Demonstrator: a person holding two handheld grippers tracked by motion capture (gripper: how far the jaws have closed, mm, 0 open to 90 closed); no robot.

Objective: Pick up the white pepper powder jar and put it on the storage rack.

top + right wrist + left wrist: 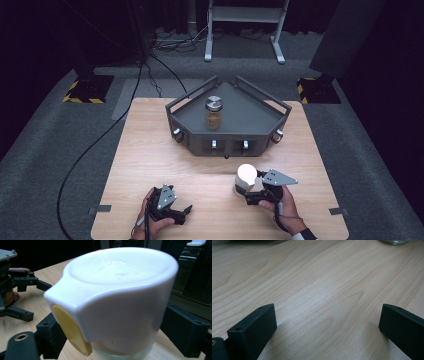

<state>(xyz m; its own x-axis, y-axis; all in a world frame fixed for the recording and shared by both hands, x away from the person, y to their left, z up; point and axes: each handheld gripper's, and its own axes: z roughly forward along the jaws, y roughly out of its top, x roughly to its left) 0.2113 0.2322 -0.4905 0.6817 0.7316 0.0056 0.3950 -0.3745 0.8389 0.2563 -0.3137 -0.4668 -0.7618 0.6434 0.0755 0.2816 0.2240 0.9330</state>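
Right gripper has its jaws on either side of a white-capped jar standing on the table; they seem to touch its sides, though contact is hard to confirm. Left gripper rests wide apart, well to the jar's side.

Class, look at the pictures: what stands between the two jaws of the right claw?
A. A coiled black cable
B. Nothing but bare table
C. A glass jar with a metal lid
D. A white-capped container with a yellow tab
D: in the right gripper view the white-capped container with its yellow tab stands between the two black jaws of the right claw.
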